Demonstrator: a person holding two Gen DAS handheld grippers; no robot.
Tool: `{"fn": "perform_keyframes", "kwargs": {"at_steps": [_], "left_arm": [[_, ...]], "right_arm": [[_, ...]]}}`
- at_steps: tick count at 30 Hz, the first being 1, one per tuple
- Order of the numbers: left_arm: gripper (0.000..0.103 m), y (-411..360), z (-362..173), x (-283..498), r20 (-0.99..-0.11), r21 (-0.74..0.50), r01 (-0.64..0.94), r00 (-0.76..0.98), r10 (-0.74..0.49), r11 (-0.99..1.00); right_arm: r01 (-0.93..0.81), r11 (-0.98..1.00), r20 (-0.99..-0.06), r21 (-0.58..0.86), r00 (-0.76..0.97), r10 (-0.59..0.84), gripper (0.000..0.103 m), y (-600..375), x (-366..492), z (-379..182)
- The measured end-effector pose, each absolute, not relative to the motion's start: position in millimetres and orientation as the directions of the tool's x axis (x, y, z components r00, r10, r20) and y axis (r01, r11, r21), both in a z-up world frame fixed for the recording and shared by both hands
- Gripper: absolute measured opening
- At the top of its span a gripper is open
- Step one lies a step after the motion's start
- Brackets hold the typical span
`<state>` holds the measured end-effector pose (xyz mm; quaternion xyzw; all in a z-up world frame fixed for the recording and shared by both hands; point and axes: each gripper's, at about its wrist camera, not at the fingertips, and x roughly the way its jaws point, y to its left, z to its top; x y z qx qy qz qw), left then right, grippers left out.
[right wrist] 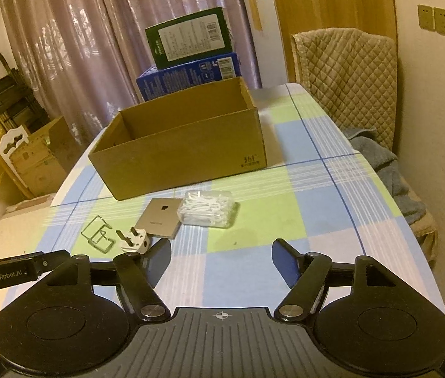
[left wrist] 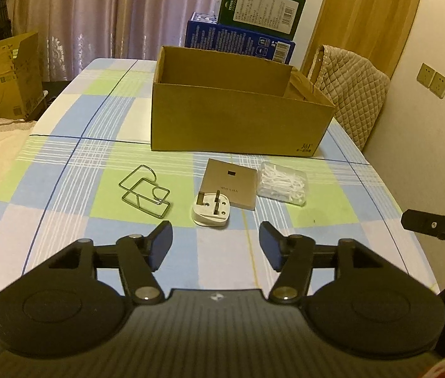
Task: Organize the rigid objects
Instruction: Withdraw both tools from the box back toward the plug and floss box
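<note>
Side by side, the left tool [left wrist: 215, 236] and right tool [right wrist: 221, 255] hover with jaws apart above a white plug adapter [left wrist: 210, 210] on the checked desk [left wrist: 65, 170].

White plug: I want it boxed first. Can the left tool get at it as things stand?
Probably yes: the white plug lies just ahead of the open left tool, with bare tablecloth between them.
</note>
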<state>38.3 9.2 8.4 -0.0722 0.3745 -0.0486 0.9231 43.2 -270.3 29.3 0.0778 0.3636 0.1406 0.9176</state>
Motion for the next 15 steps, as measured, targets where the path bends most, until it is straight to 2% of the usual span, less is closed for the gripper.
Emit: {"fn": "perform_keyframes", "kwargs": {"at_steps": [7,15], "left_arm": [[0.072,7,5,40,-0.682,-0.164,0.042,0.717,-0.144,0.986],[0.076,7,-3,42,-0.686,-0.161,0.039,0.714,-0.140,0.986]], "right_arm": [[-0.192,0.950,-0.657,0.246,0.688,0.309,0.071,-270,44,25],[-0.177,0.953,-0.667,0.245,0.683,0.298,0.072,-271,46,18]]}}
